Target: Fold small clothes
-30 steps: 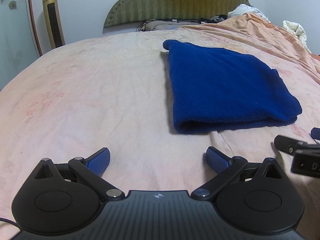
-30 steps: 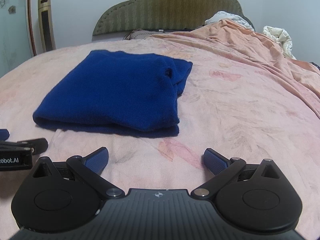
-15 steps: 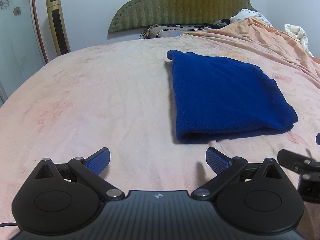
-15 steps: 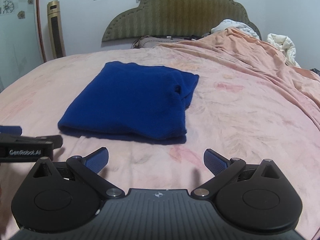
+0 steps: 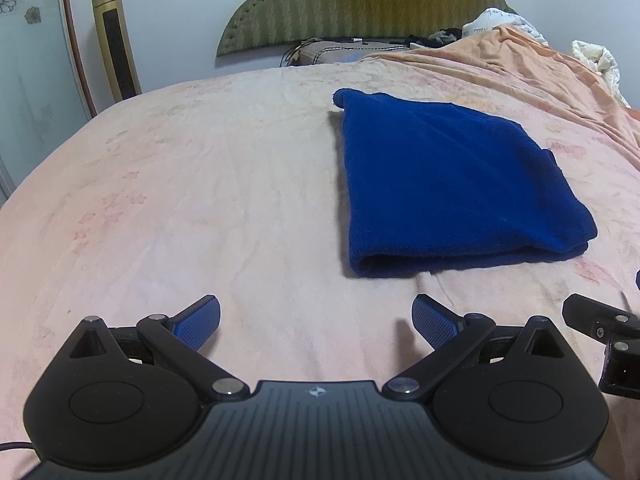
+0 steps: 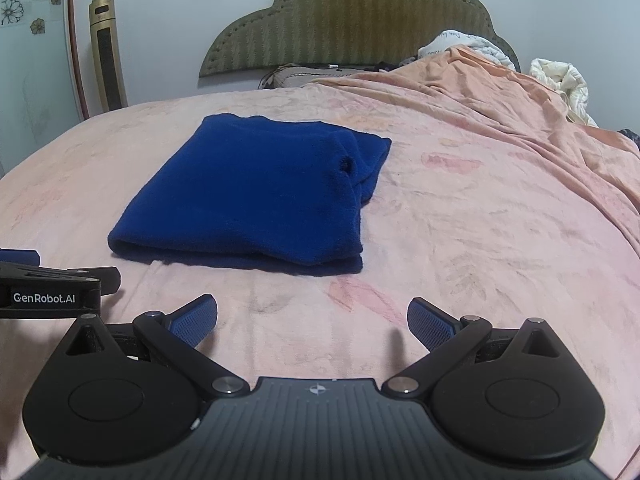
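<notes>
Left wrist: sweater (image 5: 452, 184) folded flat mid-bed (image 5: 180, 200), right of left gripper (image 5: 316, 318). Both grippers wide open, empty, clear of it; right gripper (image 6: 312, 318) alongside. Fold looks done.

Fuzzy matt knit blue garment (image 5: 448, 184)

One folded blue garment (image 5: 452, 184) lies on one bed (image 5: 180, 200). Two grippers show, the left gripper (image 5: 316, 320) and the right gripper (image 6: 312, 320). One headboard (image 6: 352, 24) and one gold tower fan (image 6: 106, 52) stand behind.
</notes>
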`<state>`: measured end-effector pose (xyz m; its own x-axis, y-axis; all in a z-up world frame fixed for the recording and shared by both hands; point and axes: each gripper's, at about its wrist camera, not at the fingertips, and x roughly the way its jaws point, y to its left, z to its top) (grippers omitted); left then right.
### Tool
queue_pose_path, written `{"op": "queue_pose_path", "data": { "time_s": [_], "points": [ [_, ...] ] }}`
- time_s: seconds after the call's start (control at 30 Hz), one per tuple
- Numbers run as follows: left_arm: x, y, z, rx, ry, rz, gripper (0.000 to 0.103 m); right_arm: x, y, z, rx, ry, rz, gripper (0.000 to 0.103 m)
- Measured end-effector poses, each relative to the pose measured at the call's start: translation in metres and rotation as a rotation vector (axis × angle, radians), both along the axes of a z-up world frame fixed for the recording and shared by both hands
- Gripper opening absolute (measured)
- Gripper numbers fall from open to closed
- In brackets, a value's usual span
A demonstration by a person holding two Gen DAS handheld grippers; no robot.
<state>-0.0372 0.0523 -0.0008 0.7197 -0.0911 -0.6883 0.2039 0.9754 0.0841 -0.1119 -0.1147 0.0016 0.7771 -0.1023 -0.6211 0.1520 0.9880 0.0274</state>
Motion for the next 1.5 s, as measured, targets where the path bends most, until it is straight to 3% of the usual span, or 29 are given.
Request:
{"op": "queue_pose_path", "data": {
  "time_s": [0.5,1.5],
  "points": [
    [0.0,-0.003,0.001,0.034,-0.004,0.002,0.103,0.003,0.002,0.001,0.013,-0.004,0.021,0.102],
    [-0.001,0.007,0.004,0.017,-0.002,0.023,0.103,0.005,0.013,0.002,-0.003,0.0,0.038,0.102]
  ]
}}
